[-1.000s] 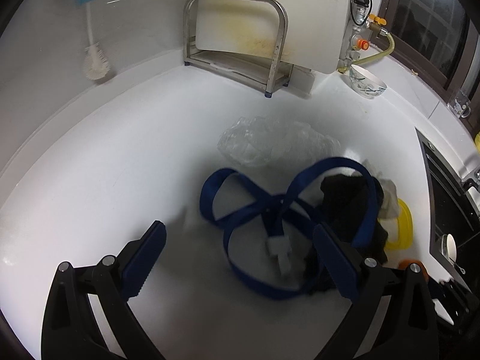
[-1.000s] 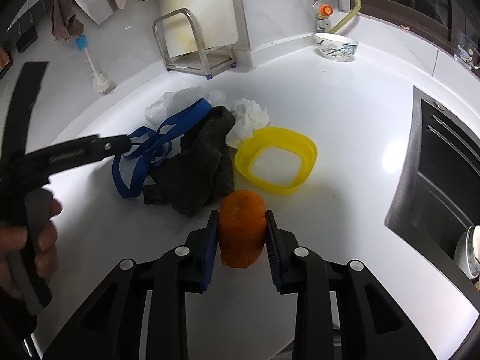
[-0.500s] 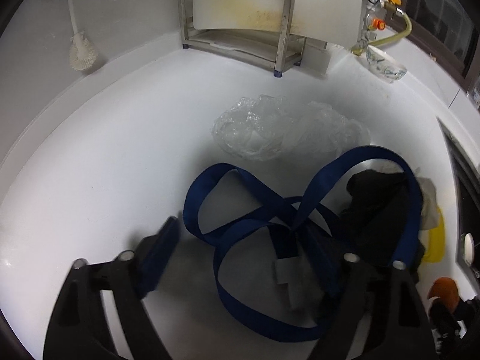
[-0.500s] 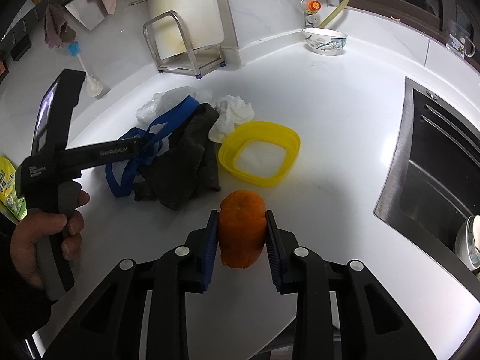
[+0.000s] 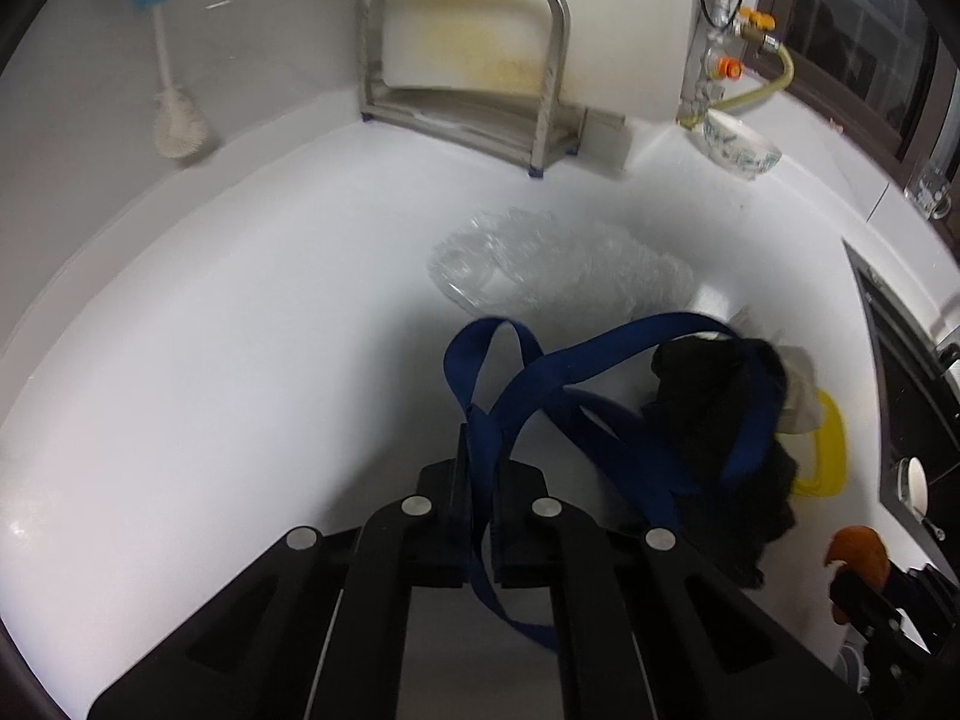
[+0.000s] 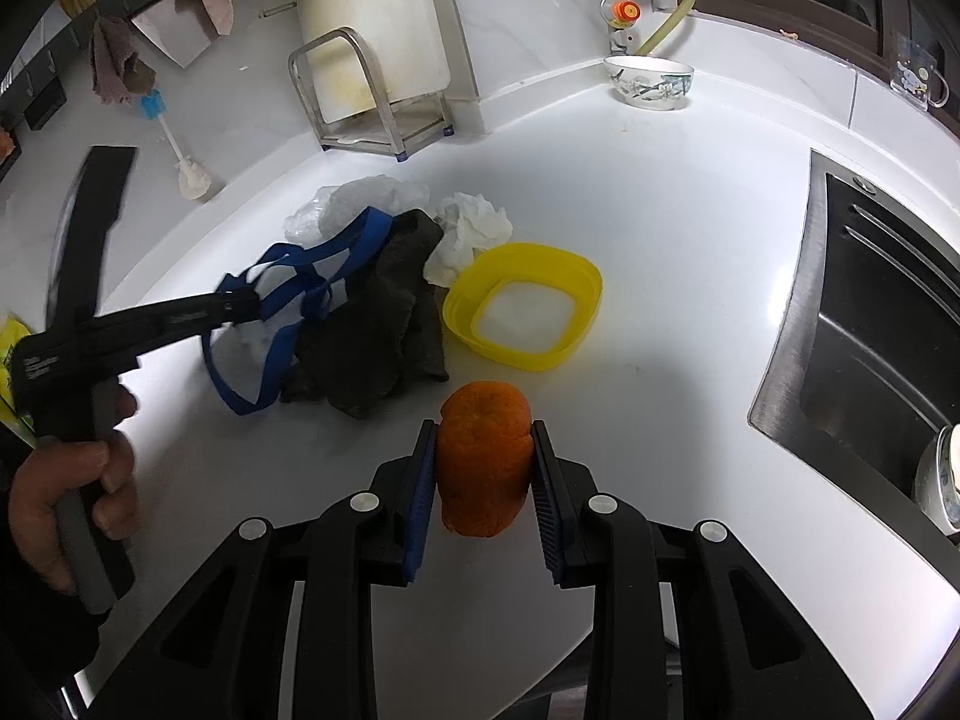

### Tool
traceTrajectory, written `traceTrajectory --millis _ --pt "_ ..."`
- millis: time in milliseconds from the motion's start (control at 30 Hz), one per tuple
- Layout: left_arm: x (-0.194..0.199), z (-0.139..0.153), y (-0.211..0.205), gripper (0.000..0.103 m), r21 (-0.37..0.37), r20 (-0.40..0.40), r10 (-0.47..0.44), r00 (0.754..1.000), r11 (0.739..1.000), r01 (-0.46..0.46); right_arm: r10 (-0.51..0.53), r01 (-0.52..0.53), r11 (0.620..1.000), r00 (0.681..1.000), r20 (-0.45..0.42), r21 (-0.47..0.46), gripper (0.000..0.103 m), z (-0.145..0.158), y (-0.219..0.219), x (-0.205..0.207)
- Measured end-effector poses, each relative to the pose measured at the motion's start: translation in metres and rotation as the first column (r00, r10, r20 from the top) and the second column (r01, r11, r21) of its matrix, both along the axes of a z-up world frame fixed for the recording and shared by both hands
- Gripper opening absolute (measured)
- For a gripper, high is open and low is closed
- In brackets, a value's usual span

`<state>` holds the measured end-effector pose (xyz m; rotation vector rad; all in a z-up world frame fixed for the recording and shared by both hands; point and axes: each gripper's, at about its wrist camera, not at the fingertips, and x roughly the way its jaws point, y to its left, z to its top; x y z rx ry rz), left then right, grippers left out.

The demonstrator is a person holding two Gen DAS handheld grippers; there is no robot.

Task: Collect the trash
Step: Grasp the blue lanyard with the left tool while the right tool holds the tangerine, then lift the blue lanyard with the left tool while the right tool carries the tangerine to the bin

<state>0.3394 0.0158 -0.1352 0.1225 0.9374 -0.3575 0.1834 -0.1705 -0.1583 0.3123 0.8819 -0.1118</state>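
My left gripper (image 5: 480, 462) is shut on a blue strap (image 5: 600, 348), which rises in loops from the white counter. The same gripper (image 6: 240, 306) shows from the side in the right wrist view, pinching the strap (image 6: 273, 360). A black cloth (image 6: 372, 330) lies against the strap, with a crumpled white tissue (image 6: 471, 228) and a clear plastic bag (image 6: 354, 198) behind it. My right gripper (image 6: 482, 429) is shut on an orange piece of fruit (image 6: 483, 462), held above the counter.
A yellow container (image 6: 576, 276) sits right of the cloth. A steel sink (image 6: 870, 324) runs along the right edge. At the back stand a metal rack (image 6: 366, 102), a patterned bowl (image 6: 648, 81) and a brush (image 6: 186, 174). A person's hand (image 6: 66, 498) grips the left tool.
My left gripper went from wide open to shut on the blue strap, and part of the strap has lifted off the counter. The right gripper kept still with the orange fruit.
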Motion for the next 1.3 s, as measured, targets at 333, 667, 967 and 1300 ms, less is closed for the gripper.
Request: traceTrajectory --millis 333,667,967,1300 --pt "-0.056 0.057 0.026 0.005 -0.044 0.084 0.011 0.996 0.999 -0.008 0.044 -0.044 0.999 0.999 0.022 0.018 0.029 0.019 0.007 -0.016" --pt "-0.123 0.092 0.029 0.005 -0.042 0.127 0.063 0.99 0.997 -0.058 0.133 -0.135 0.99 0.989 0.067 0.035 0.029 0.048 0.003 -0.058" --pt "-0.202 0.101 0.007 0.005 -0.032 0.126 0.138 0.982 0.99 -0.135 0.244 -0.248 0.968 0.967 0.077 0.043 0.029 0.058 -0.017 -0.11" --pt "-0.293 0.095 -0.035 0.005 -0.051 0.106 0.208 0.972 0.978 -0.204 0.363 -0.365 0.93 0.929 0.071 0.033 0.029 0.057 -0.049 -0.179"
